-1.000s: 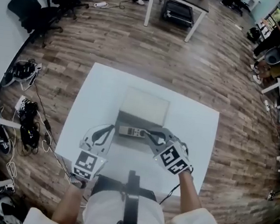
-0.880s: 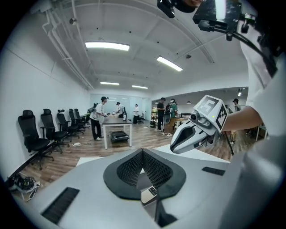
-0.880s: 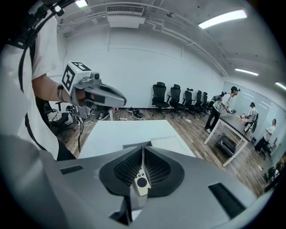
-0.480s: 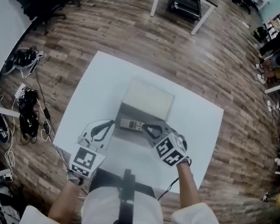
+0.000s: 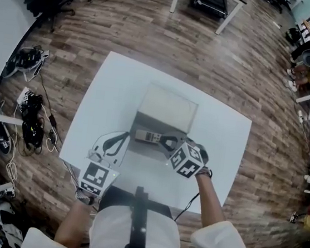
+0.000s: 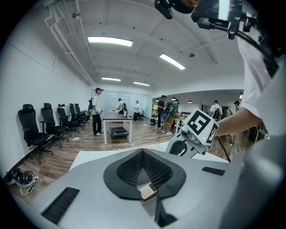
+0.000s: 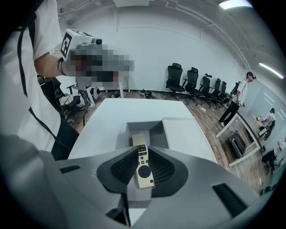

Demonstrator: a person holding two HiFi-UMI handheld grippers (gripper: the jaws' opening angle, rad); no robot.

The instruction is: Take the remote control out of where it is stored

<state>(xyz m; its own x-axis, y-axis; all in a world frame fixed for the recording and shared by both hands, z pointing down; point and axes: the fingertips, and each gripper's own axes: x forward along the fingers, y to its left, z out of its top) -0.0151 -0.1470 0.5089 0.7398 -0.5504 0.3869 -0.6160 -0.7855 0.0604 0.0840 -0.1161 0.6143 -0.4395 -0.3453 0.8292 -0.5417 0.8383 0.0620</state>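
On the white table (image 5: 105, 95) the left gripper (image 5: 123, 138) sits low at the left of the scene, its tips pointing toward the near left corner of a grey open drawer (image 5: 153, 150). Its own view shows its fingers (image 6: 154, 167) drawn together into a point with nothing between them. The drawer stands pulled out toward the person from a pale box (image 5: 168, 108) at the middle of the table. The remote control (image 5: 148, 136) lies lengthwise across the drawer, just in front of the box; whether it rests on the drawer's floor cannot be told. From the right, the right gripper (image 5: 164, 142) reaches in over the drawer, its marker cube tilted. In the right gripper view its fingers (image 7: 161, 167) are opening, standing narrow on either side of the remote's button end, which lies between them
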